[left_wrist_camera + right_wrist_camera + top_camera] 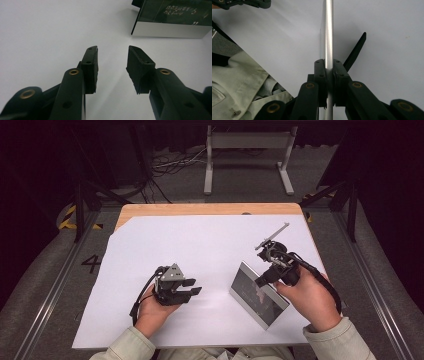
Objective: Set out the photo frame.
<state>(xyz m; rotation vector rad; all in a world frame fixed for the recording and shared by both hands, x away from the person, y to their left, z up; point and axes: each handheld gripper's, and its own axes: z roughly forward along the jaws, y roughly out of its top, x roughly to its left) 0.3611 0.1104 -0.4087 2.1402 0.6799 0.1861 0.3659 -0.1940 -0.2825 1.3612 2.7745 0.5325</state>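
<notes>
Work in hand: standing a picture frame (258, 294) upright on the white sheet (200, 245) of the worktop.
Right tongs (263, 279): closed on the frame's silver edge (328, 37); grip complete.
Left tongs (194, 287): part open, empty, resting near the frame.
Remaining: judged, setting the frame steady and letting go.
Unclear: rear prop (355, 51) partly hidden; frame's dark picture unreadable.

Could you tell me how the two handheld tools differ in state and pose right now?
The left tool has its jaws apart with nothing between them, while the right tool is clamped on the edge of the silver-framed dark picture frame. The left tool lies low over the white paper sheet; the right tool holds the frame propped up at a tilt. Both are black, two-jawed and hand-held.
</notes>
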